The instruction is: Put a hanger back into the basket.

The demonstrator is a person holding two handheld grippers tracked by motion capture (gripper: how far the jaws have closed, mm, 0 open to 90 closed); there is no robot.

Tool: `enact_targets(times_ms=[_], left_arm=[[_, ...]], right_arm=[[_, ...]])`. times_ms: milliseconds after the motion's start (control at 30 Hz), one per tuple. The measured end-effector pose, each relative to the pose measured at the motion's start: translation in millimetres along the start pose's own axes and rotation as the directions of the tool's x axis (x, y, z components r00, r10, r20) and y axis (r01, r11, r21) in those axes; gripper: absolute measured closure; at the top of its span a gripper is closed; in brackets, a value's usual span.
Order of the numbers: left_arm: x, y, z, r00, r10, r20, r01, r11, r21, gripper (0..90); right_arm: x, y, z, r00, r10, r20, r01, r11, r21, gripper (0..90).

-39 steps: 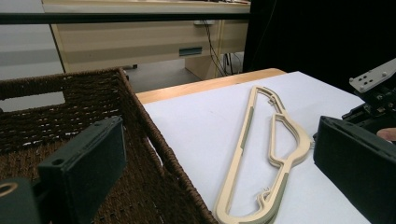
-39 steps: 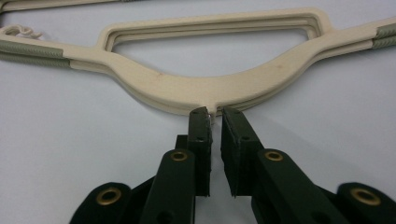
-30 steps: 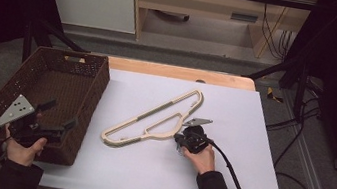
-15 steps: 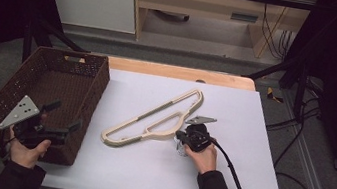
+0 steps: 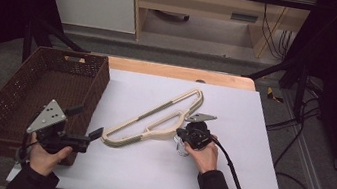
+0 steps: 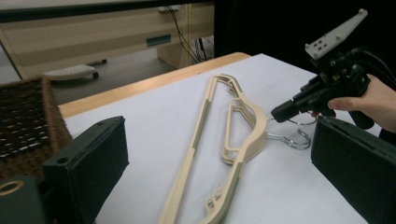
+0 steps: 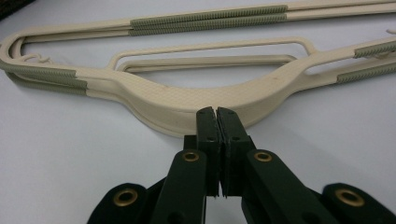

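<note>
Two cream plastic hangers [image 5: 153, 117] lie stacked on the white table, slanting from its middle toward the far right. Their metal hooks [image 6: 299, 140] point at the person's right hand. My right gripper [image 5: 180, 132] is shut, and its tips [image 7: 216, 112] rest against the hangers' thick neck [image 7: 187, 100]; I cannot tell whether anything thin is pinched between them. My left gripper [image 5: 86, 121] is open and empty at the wicker basket's near right corner. It points along the hangers [image 6: 201, 126], with the right gripper [image 6: 275, 113] beyond them.
An empty brown wicker basket [image 5: 100, 82] stands on the table's left side. The white sheet [image 5: 225, 174] has bare room in front of and to the right of the hangers. A wooden strip [image 5: 180, 72] runs along the far edge, and cables hang at the right.
My left gripper has moved right, from over the basket's near part to its right corner, closer to the hangers. The right gripper and the hangers have stayed put.
</note>
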State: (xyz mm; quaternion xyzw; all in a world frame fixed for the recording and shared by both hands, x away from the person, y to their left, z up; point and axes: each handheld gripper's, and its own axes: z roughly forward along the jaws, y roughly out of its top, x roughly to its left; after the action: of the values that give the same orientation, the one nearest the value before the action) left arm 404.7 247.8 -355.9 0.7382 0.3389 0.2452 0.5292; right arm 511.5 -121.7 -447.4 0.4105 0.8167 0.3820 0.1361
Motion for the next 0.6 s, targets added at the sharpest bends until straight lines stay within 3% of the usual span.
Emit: enact_targets(times_ms=[400,600], left_arm=[[-23.2,-1.2,56.2,0.9958,0.038,0.083,-0.047,0.9931,0.107,4.6],[-29.1,-2.2,96.9,0.9932,0.041,0.109,-0.061,0.9809,0.185,5.7]], right_arm=[[-1.4,0.3,-2.1,0.9994,-0.034,0.002,0.034,0.999,-0.003,88.9],[-1.0,1.0,-2.9,0.9994,-0.035,0.006,0.035,0.999,-0.009,88.9]])
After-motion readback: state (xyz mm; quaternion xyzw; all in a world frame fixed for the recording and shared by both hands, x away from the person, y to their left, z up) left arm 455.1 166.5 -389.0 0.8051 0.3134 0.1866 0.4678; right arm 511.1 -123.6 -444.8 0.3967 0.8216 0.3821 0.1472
